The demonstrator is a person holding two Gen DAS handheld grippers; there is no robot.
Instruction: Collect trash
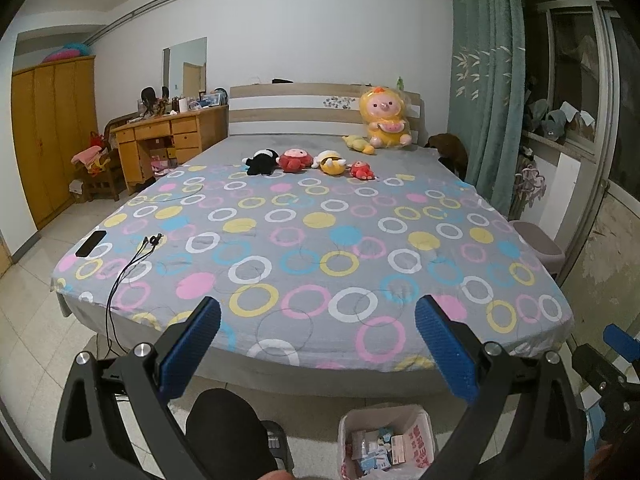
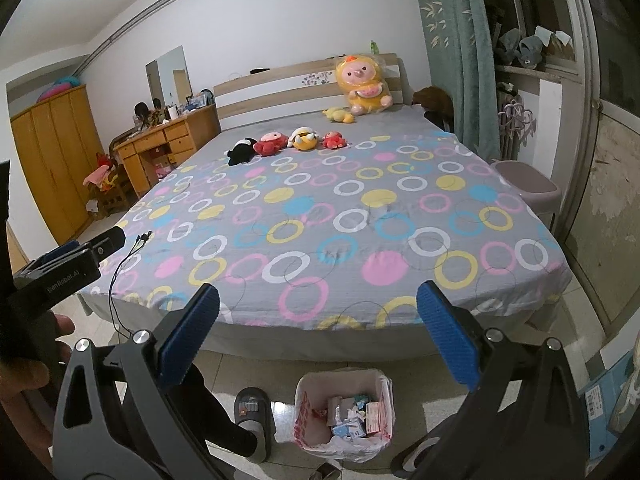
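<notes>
We note a bed [image 1: 312, 240] ahead of both grippers, its sheet printed with coloured rings. Four small plush toys [image 1: 308, 162] lie in a row toward the headboard, with a large yellow plush [image 1: 384, 120] propped against it. A black phone [image 1: 91, 243] and a thin cable [image 1: 132, 260] rest near the bed's left edge. A slippered foot [image 2: 252, 412] stands just beside the bin, on its left.

The trash bin [image 2: 344, 416] sits on the tiled floor at the foot of the bed, lined with a white bag bearing red print and holding small cartons and crumpled paper.

We record the left gripper [image 1: 318, 344] spread wide with nothing between its blue pads, and the right gripper [image 2: 318, 340] likewise spread wide and holding nothing.

A wooden counter [image 1: 168, 136] and wardrobe [image 1: 52, 136] stand on the left; green curtains [image 1: 484, 80] hang on the right, with a lidded pink bin [image 2: 528, 188] just beside the bed.
</notes>
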